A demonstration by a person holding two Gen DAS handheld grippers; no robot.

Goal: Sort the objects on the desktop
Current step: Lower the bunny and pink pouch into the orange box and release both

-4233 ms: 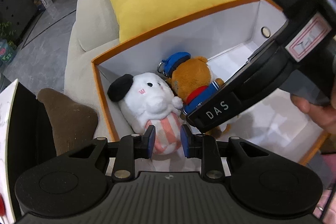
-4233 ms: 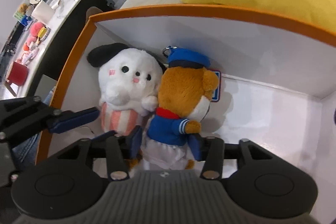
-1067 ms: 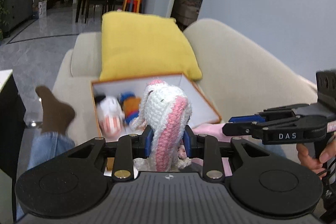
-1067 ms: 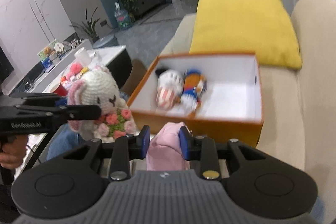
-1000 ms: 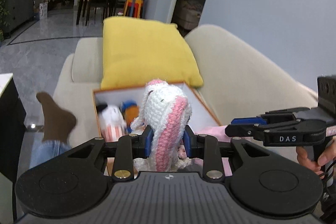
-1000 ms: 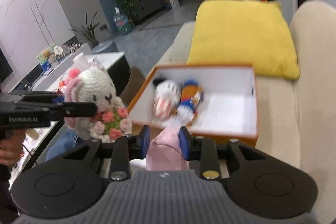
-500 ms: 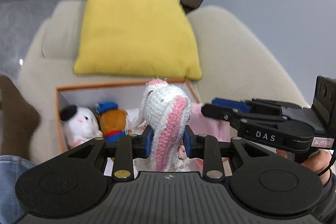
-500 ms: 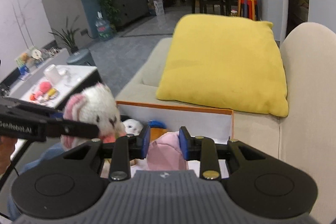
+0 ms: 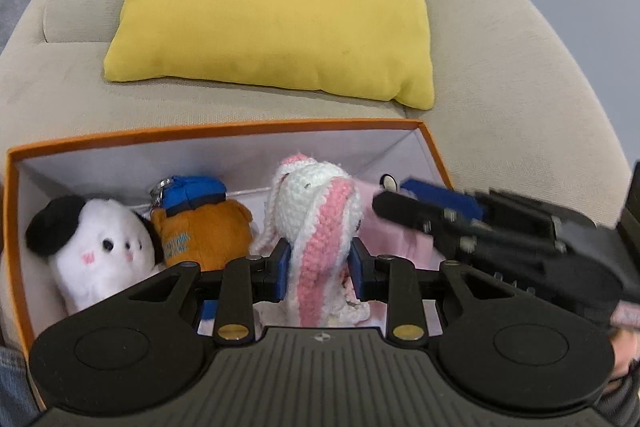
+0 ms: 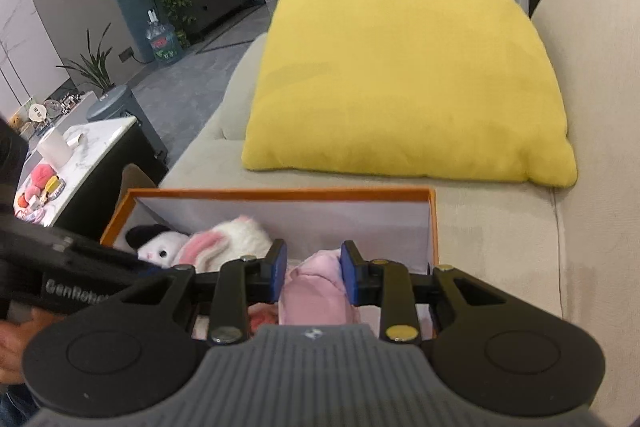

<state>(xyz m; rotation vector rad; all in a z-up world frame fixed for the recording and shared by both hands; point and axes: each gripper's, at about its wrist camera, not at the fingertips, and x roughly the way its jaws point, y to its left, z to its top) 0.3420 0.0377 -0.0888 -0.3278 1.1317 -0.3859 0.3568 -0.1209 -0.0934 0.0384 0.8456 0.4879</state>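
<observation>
Since both toys hang over the box: you are close to setting them down, I think.
Box: the orange box (image 9: 224, 133) with white walls sits on the beige couch (image 9: 500, 75), just in front of the yellow pillow (image 9: 272, 3).
Bunny: your left gripper (image 9: 318, 265) pinches the knitted white and pink bunny (image 9: 316, 223) by its long ear and the side of its head, over the middle of the box.
Pink toy: your right gripper (image 10: 313, 271) squeezes a pink soft toy (image 10: 316, 291) near its top, over the right part of the box. I cannot tell what kind of toy it is.
Already in the box: a white puppy with a black ear (image 9: 96, 247) lies at the left end, and a brown bear with a blue cap (image 9: 200, 227) leans right beside it.
How the bunny will feel: soft, light and squashy, I think. It will not break, and the yarn should not slip.
Where to hold: the head is the thickest part, so your blue pads get a good bite there. A floppy ear alone could let it swing.
Watch out: loose yarn may catch on a pad when you let go.
Room left: the box floor beside the bear looks free enough for both.
</observation>
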